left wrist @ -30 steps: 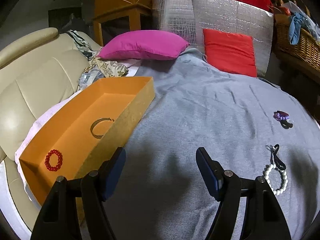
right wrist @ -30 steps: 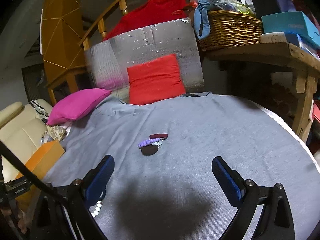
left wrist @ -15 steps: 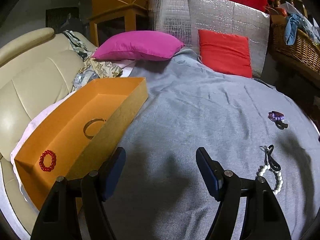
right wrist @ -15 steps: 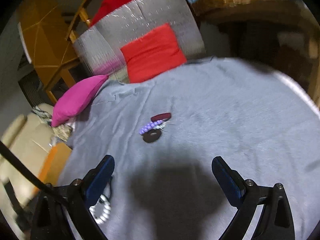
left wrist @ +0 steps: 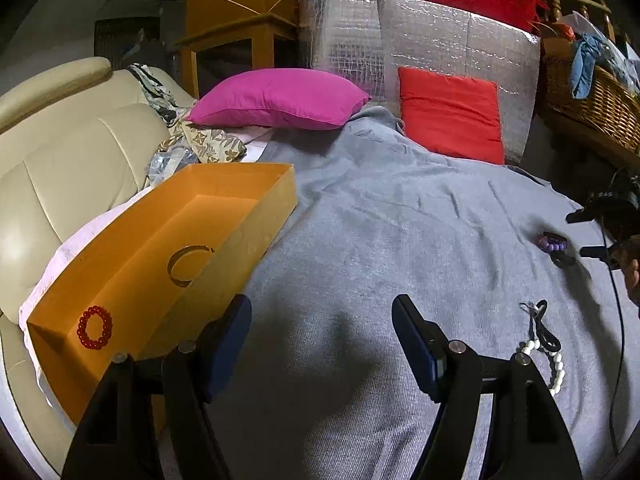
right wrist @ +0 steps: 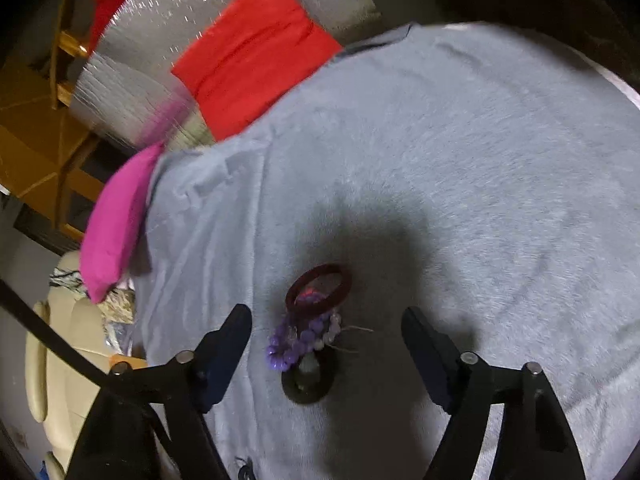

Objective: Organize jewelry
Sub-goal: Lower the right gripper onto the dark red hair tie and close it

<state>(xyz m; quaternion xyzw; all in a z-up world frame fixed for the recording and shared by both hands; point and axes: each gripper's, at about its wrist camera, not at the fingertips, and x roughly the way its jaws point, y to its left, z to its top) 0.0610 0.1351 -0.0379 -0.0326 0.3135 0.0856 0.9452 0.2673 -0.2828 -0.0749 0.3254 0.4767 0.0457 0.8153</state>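
An orange box (left wrist: 256, 216) lies at the left on the grey blanket (left wrist: 400, 240), holding a red bead bracelet (left wrist: 94, 327) and a metal bangle (left wrist: 188, 266). My left gripper (left wrist: 322, 336) is open and empty beside the box. A white bead bracelet with a black cord (left wrist: 546, 354) lies to its right. My right gripper (right wrist: 326, 344) is open, low over a purple bead bracelet (right wrist: 302, 338), a dark red ring (right wrist: 319, 289) and a black ring (right wrist: 308, 380), which lie between its fingers. The purple bracelet also shows in the left wrist view (left wrist: 554, 242), with the right gripper (left wrist: 592, 232) beside it.
A pink pillow (left wrist: 280, 98) and a red pillow (left wrist: 452, 114) rest at the far end against a silver foil panel (left wrist: 420, 36). A beige sofa (left wrist: 60, 168) lies left of the box. A wicker basket (left wrist: 596, 96) stands at the right.
My right gripper has dropped down and forward, tilting toward the purple bracelet and rings, which now lie between its fingers. The left gripper has drifted only slightly.
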